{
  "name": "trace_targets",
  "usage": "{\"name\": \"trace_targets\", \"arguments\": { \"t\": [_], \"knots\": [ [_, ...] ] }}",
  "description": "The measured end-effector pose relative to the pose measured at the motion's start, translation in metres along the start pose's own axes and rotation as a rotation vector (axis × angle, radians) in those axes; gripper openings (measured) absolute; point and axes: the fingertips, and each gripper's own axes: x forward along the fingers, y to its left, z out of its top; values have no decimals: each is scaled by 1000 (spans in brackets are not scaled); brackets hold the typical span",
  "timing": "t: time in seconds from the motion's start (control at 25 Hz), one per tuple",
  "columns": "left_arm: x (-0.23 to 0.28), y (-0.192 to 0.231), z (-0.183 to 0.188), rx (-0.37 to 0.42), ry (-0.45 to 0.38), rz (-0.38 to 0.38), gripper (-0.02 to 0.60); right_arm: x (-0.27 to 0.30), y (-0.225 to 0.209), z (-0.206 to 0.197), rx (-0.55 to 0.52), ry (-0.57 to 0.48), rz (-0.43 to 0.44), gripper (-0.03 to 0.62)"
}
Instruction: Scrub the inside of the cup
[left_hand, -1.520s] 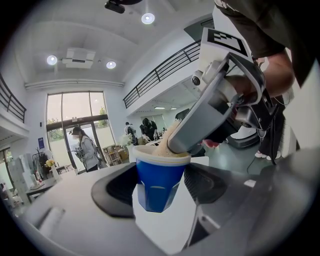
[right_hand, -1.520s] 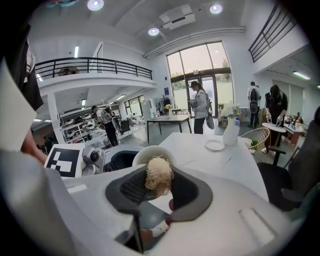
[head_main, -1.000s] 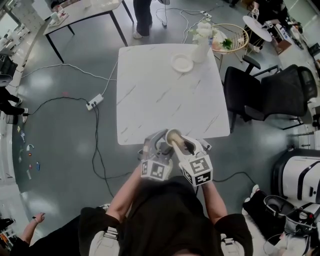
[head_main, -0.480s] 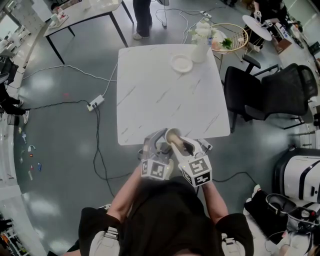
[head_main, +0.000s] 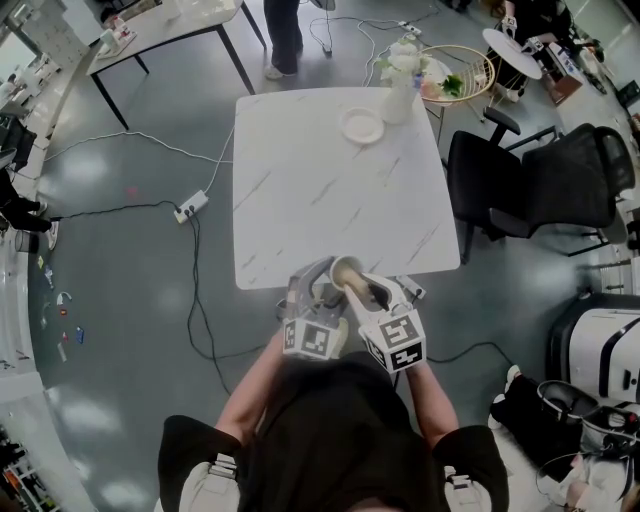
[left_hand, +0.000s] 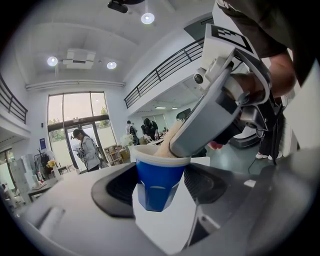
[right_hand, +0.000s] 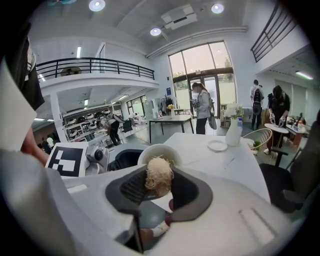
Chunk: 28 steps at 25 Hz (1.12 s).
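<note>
Evidently nothing has moved: at the tabletop's (head_main: 330, 180) 6 o'clock, the left gripper's (head_main: 320, 288) fingers pinch the cup (left_hand: 159, 182), the right gripper's (head_main: 376, 290) pinch the scrubber (right_hand: 159, 181).

Open office-lab hall, mezzanine railing (right_hand: 95, 64), glass entrance (right_hand: 220, 65), office chairs (head_main: 570, 180), power strip (head_main: 188, 205)

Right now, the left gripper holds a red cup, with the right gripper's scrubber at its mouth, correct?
No: the cup is blue, not red, per the left gripper view. The left gripper holds it; the right gripper has its scrubber at the cup's mouth.
</note>
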Motion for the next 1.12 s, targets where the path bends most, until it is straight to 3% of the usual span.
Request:
{"name": "trace_targets", "arguments": {
  "t": [1.12],
  "knots": [
    [-7, 0, -2, 16, 4, 17, 308, 1, 9, -1, -8, 4, 9, 114]
  ]
}}
